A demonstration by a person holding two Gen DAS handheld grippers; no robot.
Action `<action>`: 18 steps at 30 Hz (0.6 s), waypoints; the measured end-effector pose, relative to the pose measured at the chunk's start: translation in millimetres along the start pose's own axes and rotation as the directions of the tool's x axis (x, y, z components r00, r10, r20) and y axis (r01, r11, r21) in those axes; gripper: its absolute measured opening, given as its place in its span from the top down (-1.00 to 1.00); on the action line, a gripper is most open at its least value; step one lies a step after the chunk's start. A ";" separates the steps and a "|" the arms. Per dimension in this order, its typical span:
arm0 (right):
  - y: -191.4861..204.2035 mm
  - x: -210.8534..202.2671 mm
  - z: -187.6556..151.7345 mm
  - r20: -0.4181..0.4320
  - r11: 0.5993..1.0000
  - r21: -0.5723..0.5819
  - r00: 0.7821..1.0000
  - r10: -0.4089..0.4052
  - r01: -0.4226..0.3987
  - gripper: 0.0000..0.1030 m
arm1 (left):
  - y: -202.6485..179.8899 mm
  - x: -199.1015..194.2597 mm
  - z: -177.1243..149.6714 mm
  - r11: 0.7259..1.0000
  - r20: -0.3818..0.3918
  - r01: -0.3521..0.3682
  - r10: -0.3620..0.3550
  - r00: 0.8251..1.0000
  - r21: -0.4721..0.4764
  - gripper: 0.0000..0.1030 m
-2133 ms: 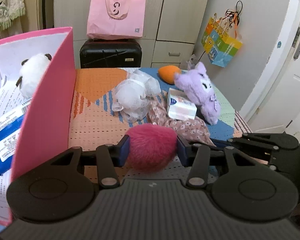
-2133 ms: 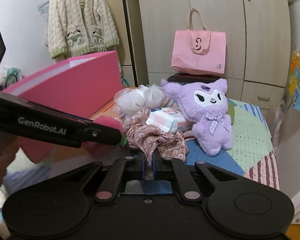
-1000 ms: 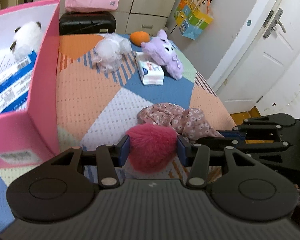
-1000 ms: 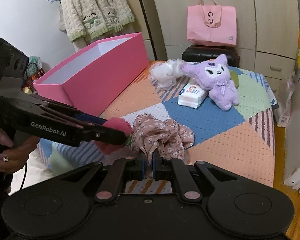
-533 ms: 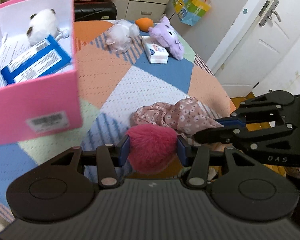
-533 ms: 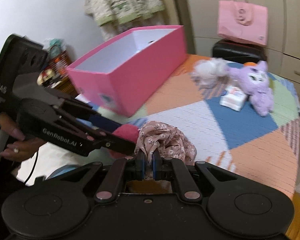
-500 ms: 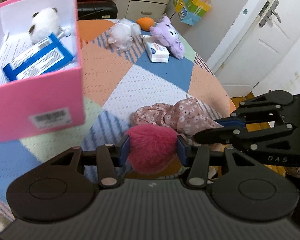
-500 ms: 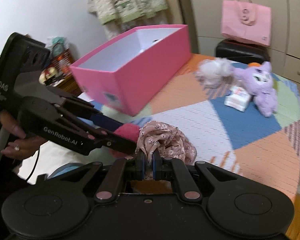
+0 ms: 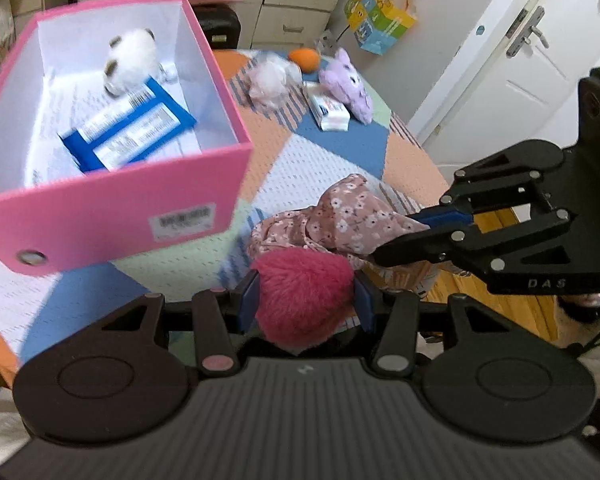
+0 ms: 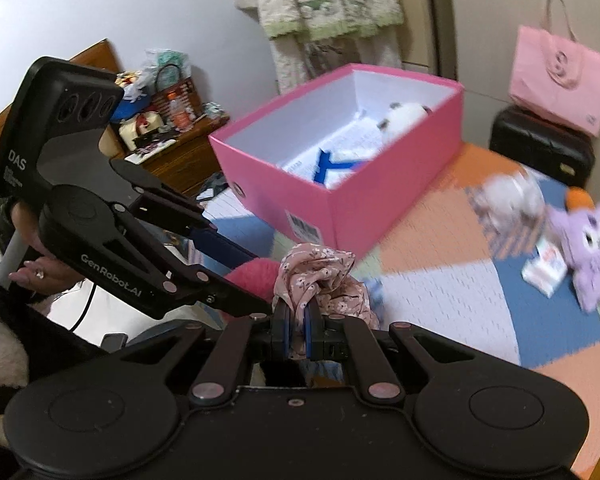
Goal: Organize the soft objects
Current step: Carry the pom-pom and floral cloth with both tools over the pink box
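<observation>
Left tool (image 9: 304, 300) pinches the pink pom-pom (image 9: 302, 294); right tool (image 10: 296, 330) pinches the floral cloth (image 10: 320, 280). Both hang above the bed (image 9: 328, 160), near the pink box (image 9: 112, 216). Risk: trailing cloth may snag the rim and slip.

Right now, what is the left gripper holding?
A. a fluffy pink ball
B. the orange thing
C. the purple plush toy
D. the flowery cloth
A: the left gripper has its jaws shut on the fluffy pink ball, while the flowery cloth is pinched in the right gripper and the purple plush toy lies far off on the bed.
</observation>
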State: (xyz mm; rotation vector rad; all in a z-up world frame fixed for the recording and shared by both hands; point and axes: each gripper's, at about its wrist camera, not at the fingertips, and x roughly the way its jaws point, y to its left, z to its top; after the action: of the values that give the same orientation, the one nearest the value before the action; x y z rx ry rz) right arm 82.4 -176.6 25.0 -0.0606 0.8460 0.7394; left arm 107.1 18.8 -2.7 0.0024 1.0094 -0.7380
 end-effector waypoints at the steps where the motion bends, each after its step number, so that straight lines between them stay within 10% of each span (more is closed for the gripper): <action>1: 2.6 -1.0 6.3 0.004 1.000 -0.010 1.000 0.005 -0.005 0.82 | 1.7 -6.4 1.6 1.000 0.012 -0.006 0.005 1.000 0.009 0.08; 18: 5.1 17.9 110.8 0.157 0.997 -0.074 0.986 0.048 -0.036 0.81 | 31.4 -57.7 36.0 0.974 0.281 -0.186 0.144 0.949 0.128 0.08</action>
State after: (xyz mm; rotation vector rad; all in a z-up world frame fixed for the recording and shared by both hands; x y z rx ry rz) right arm 159.9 -125.9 88.7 -0.0464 0.6705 0.8032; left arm 134.1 63.2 51.3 0.1162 0.6805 -0.6403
